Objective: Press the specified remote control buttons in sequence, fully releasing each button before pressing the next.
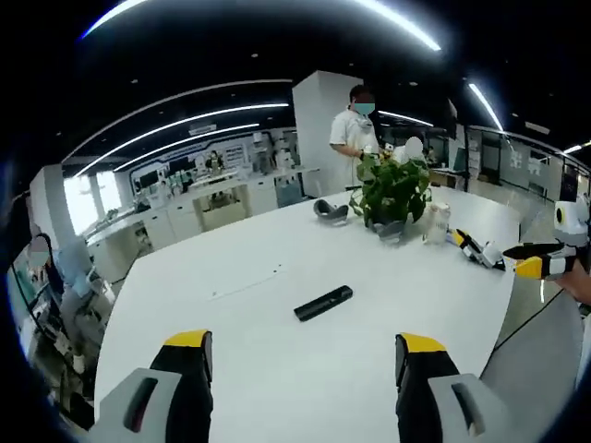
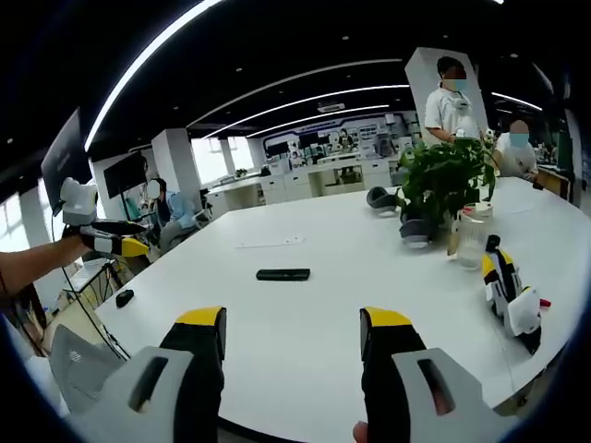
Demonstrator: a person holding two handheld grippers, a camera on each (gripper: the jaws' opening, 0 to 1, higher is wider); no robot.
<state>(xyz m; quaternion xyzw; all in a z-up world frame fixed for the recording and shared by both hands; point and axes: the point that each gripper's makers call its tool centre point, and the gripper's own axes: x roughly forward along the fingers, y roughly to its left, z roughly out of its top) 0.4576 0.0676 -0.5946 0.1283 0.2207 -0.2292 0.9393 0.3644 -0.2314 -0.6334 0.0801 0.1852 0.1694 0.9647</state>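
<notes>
Black, slim plastic remote control (image 1: pixel 323 303) (image 2: pixel 283 274) lies flat and alone mid-way across the white oval table (image 1: pixel 277 369), well apart from both claws. Left gripper (image 1: pixel 307 360) and right gripper (image 2: pixel 293 337) hover spread, holding nothing. A hurried, off-centre press could skid the light remote or hit a neighbouring button.
</notes>
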